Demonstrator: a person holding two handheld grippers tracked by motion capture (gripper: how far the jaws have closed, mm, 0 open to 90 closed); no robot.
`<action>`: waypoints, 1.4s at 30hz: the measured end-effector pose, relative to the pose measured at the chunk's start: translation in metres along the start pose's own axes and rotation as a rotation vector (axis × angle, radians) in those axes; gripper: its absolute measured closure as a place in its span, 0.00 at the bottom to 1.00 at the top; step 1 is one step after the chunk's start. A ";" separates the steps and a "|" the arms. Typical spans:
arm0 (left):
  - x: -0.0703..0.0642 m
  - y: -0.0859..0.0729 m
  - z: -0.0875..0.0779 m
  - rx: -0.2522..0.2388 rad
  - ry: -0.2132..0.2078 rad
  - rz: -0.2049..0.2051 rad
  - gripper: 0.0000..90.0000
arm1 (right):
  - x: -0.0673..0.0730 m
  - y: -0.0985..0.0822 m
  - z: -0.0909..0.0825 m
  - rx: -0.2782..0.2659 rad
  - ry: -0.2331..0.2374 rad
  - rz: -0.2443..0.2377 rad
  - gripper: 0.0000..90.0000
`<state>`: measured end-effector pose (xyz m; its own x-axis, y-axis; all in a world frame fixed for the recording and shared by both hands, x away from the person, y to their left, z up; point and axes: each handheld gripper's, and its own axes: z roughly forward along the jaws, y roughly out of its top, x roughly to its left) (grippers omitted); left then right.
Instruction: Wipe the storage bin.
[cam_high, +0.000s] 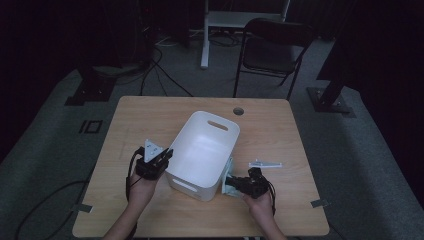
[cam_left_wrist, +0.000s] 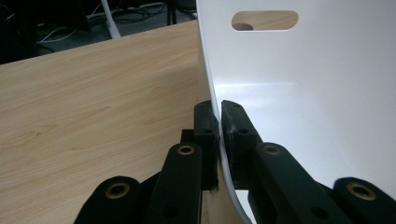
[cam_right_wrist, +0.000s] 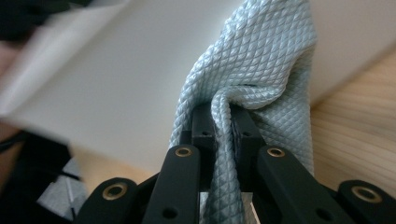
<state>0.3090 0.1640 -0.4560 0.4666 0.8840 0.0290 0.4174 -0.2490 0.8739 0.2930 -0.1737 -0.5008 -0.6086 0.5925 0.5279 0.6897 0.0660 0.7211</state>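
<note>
At about five o'clock on the light wooden table (cam_high: 280, 125), nearest the person, the right gripper (cam_high: 231, 184) is clamped on a pale blue, diamond-textured cloth (cam_right_wrist: 252, 70); in the right gripper view a fold of the fabric is pinched tight between the two black jaws, and the rest bunches up against the outside wall of the white plastic rectangular tub (cam_high: 202, 150). At about eight o'clock the left gripper (cam_high: 167, 154) grips the tub's near-left rim: the left gripper view shows one jaw outside and one inside the thin white wall (cam_left_wrist: 299, 93), both pressed on it. The tub sits at the table's centre, turned at an angle, with an oval handle slot in its far end wall. Just beside it, at three o'clock, lies a small flat pale piece (cam_high: 265, 163), too small to identify. Beyond the table, at twelve o'clock, stands a black folding chair (cam_high: 272, 47).
</note>
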 end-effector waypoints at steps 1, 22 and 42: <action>0.000 0.000 0.000 0.000 0.000 0.000 0.95 | 0.005 0.000 -0.003 -0.012 0.021 -0.008 0.92; 0.004 0.001 0.001 0.002 -0.056 0.008 0.95 | 0.011 -0.005 0.002 -0.007 0.019 -0.022 0.92; 0.003 0.000 0.001 -0.001 -0.045 -0.002 0.95 | -0.020 -0.012 0.021 0.061 -0.035 0.059 0.92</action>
<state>0.3111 0.1658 -0.4563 0.5007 0.8656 0.0056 0.4175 -0.2472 0.8744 0.3053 -0.1694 -0.5293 -0.5526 0.6242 0.5523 0.7474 0.0779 0.6598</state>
